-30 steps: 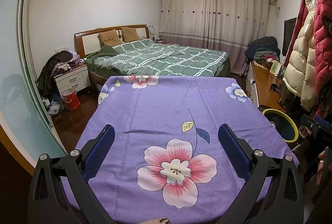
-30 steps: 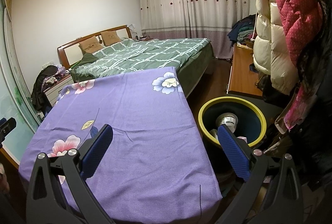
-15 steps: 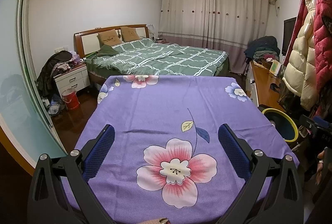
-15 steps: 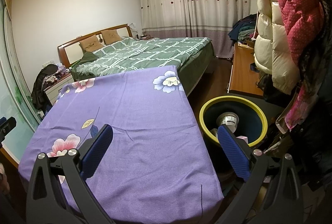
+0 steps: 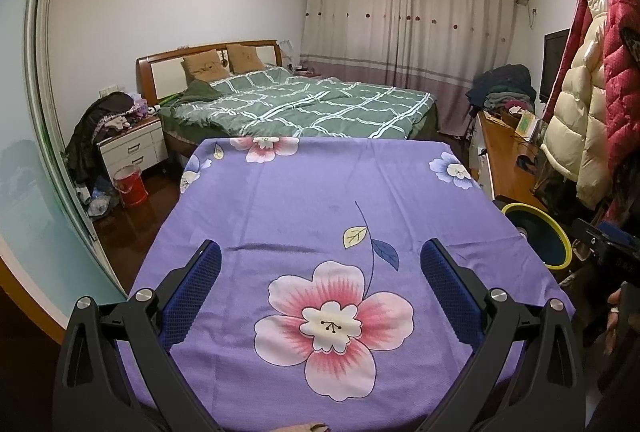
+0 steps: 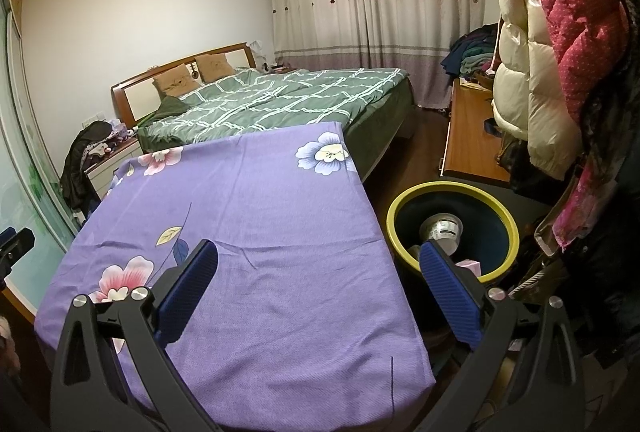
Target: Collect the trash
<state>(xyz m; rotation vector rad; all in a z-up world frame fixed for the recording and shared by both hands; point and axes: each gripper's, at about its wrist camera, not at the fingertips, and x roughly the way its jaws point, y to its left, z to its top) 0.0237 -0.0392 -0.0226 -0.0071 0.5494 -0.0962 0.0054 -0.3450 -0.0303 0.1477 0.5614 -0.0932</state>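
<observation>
With the purple flower-printed cloth-covered counter (image 5: 320, 200) bare, both the left gripper (image 5: 320, 292) and right gripper (image 6: 318, 284) spread empty, and collected trash lying in the yellow-rimmed dark round bin (image 6: 496, 274) off the counter's right edge, collecting looks finished, so next just withdraw.

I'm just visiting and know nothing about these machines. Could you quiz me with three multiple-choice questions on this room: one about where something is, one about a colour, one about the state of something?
1. Where is the bin?
A. right of the table
B. on the bed
C. under the curtain

2. What colour is the tablecloth?
A. green
B. purple
C. white

3. How are the left tool and right tool?
A. both open, empty
B. both shut
C. both holding trash

Answers: A, it stands past the table's right edge; B, purple with flowers; A, wide gaps with nothing between the fingers.
</observation>
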